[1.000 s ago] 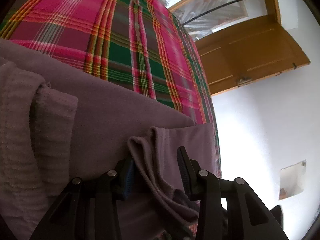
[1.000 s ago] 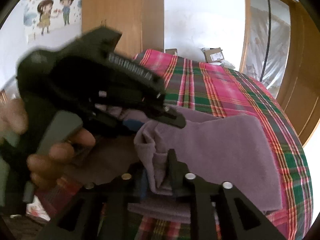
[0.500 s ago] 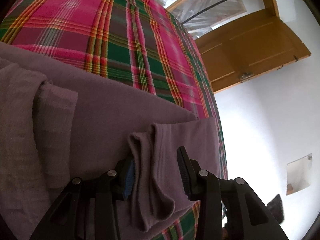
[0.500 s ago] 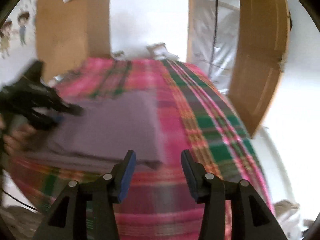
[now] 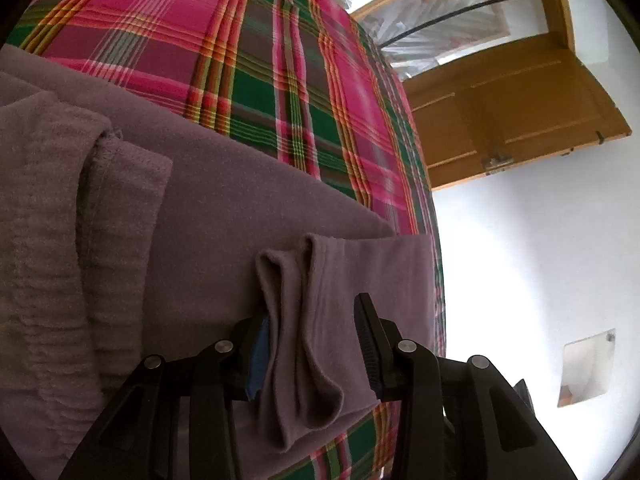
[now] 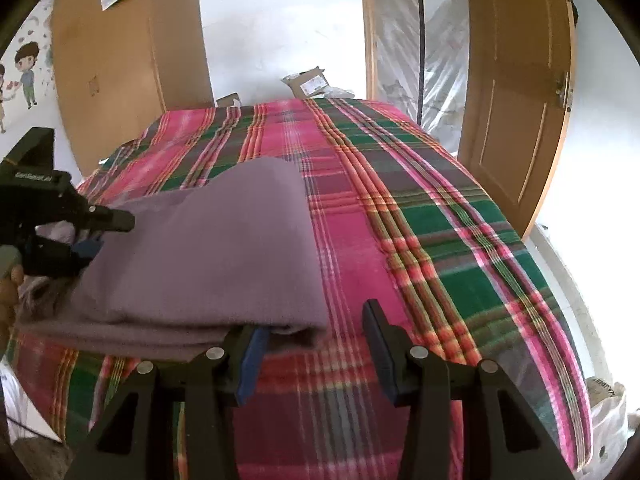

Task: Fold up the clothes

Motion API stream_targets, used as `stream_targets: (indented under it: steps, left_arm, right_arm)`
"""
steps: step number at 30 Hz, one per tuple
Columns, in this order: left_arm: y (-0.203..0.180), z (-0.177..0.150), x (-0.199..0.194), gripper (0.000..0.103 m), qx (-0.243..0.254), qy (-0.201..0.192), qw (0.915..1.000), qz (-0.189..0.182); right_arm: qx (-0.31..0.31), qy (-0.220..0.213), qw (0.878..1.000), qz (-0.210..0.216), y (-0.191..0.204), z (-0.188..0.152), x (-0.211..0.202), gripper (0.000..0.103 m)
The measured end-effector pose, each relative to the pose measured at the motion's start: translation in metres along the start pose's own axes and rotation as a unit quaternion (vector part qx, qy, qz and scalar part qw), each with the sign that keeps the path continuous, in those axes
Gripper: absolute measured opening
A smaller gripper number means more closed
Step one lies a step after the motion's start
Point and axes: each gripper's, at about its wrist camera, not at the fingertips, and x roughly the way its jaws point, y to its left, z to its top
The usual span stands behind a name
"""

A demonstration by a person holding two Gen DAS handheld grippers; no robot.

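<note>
A purple garment lies folded on the plaid bed, its ribbed hem at the left. My left gripper is open, and two loose folds of the garment's edge lie between its fingers. In the right wrist view the same garment sits flat on the bed's near left part. My right gripper is open and holds nothing, just in front of the garment's near right corner. The left gripper shows at the garment's left side.
A wooden door stands open at the right, beside a plastic-sheeted doorway. A wardrobe and cardboard boxes are behind the bed. The bed's right edge drops to the floor. A hand holds the left gripper.
My right gripper let go of the garment, opened and swung right, away from the left gripper. The lifted fold dropped flat onto the bed. The left gripper stayed open in place.
</note>
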Motion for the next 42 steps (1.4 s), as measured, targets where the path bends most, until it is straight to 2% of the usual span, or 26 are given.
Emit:
stream_targets:
  steps: [5,7,11,15,19,30,35,40,42]
  left_arm:
    - [-0.002,0.002,0.009,0.041,-0.001,0.0,1.0,-0.001]
    - [0.002,-0.001,-0.001,0.041,-0.003,0.001,1.0,-0.002]
    - [0.001,0.003,0.006,0.041,-0.001,-0.001,1.0,-0.001]
    - [0.004,0.004,0.008,0.041,-0.007,-0.002,1.0,-0.006]
    - [0.003,0.003,0.005,0.041,-0.004,-0.003,1.0,-0.003]
    - [0.007,0.005,0.006,0.041,-0.005,-0.002,0.9999,-0.012]
    - [0.01,0.006,0.004,0.04,-0.007,-0.001,0.9998,-0.018]
    - [0.013,0.004,-0.004,0.04,-0.01,0.001,0.9998,-0.019]
    - [0.011,0.003,-0.007,0.04,-0.008,-0.002,0.9999,-0.013]
  right_arm:
    - [-0.002,-0.027,0.999,-0.034,0.0,0.0,-0.012,0.049]
    - [0.017,-0.027,0.999,-0.032,-0.008,-0.002,-0.017,0.049]
    - [0.044,-0.03,0.998,-0.015,-0.016,0.001,-0.018,0.049]
    - [0.021,-0.017,1.0,0.004,-0.003,0.003,-0.006,0.049]
    - [-0.001,-0.009,1.0,0.0,0.006,-0.001,-0.001,0.049]
    - [0.019,-0.003,0.998,-0.056,-0.016,-0.005,-0.005,0.049]
    - [-0.001,0.001,0.998,-0.056,-0.02,-0.009,-0.01,0.05]
    - [-0.038,0.04,0.998,-0.034,-0.02,-0.002,-0.021,0.05]
    - [-0.039,0.035,0.998,-0.019,-0.022,0.004,-0.028,0.043]
